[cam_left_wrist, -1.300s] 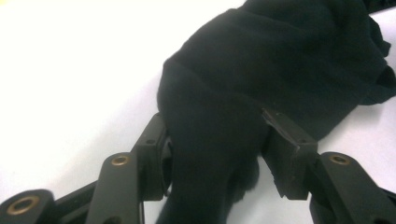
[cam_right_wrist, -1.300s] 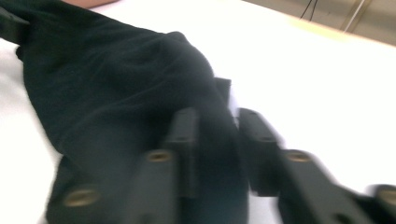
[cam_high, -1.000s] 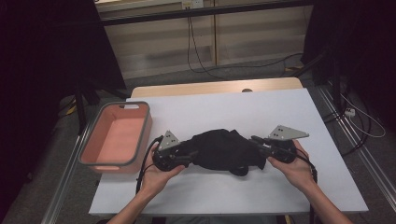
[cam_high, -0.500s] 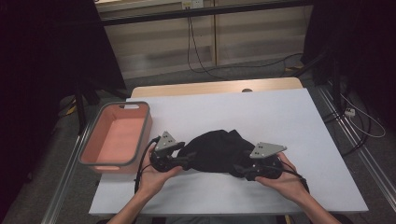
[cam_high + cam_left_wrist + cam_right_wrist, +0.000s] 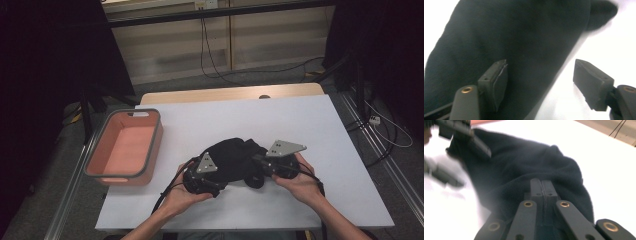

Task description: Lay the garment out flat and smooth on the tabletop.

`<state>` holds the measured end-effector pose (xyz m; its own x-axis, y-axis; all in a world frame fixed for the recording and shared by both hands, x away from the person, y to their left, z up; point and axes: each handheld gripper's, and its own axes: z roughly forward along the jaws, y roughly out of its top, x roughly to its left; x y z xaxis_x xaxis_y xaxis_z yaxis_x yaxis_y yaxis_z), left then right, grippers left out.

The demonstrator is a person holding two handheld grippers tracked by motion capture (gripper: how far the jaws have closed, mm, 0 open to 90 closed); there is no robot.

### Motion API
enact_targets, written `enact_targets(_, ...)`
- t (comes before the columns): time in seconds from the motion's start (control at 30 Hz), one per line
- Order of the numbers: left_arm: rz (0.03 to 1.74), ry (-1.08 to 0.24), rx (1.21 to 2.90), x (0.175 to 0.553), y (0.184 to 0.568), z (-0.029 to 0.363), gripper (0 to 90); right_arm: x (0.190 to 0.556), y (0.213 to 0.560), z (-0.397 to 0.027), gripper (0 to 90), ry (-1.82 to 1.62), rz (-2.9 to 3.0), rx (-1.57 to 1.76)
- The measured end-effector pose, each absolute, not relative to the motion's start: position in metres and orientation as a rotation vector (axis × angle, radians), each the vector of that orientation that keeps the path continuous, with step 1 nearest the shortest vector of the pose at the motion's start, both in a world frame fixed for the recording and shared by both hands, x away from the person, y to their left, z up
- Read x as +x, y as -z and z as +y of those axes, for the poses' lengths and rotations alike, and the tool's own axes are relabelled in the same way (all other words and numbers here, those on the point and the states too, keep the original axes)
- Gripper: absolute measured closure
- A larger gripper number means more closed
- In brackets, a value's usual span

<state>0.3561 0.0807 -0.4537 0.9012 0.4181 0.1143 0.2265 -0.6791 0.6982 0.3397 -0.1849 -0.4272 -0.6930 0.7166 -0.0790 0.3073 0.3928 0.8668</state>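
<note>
Basin (image 5: 95,159) seemingly bare; black cloth (image 5: 232,157) lies beside it.

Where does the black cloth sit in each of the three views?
High view: black cloth bunched at the table's near middle, between both grippers.
Left gripper view: it covers the upper left, behind the open jaws.
Right gripper view: centre, beyond the shut jaws.
Shared landmark: the white table.
</note>
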Motion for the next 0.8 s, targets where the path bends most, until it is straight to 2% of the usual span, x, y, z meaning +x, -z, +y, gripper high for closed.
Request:
enact_targets(0.13,0.463,-0.367,2.340,0.361,0.454,0.077,29.3,0.350,0.421,-0.185,90.0,-1.249,2.172,0.888)
enact_targets(0.2,0.487,-0.379,2.324,0.367,0.452,0.077,35.1,0.357,0.418,-0.185,90.0,-1.264,2.148,0.904)
enact_targets(0.3,0.528,-0.398,2.305,0.376,0.448,0.078,55.0,0.368,0.416,-0.186,90.0,-1.287,2.116,0.940)
enact_targets(0.33,0.534,-0.395,2.298,0.378,0.445,0.079,71.5,0.370,0.417,-0.186,90.0,-1.292,2.107,0.949)
enact_targets(0.4,0.577,-0.369,2.250,0.384,0.439,0.081,86.1,0.375,0.418,-0.185,90.0,-1.299,2.100,0.959)
enact_targets(0.47,0.603,-0.338,2.211,0.391,0.431,0.084,87.4,0.379,0.417,-0.185,90.0,-1.301,2.084,0.972)
enact_targets(0.8,0.715,-0.391,2.085,0.428,0.403,0.092,88.3,0.415,0.399,-0.187,90.0,-1.323,2.002,1.026)
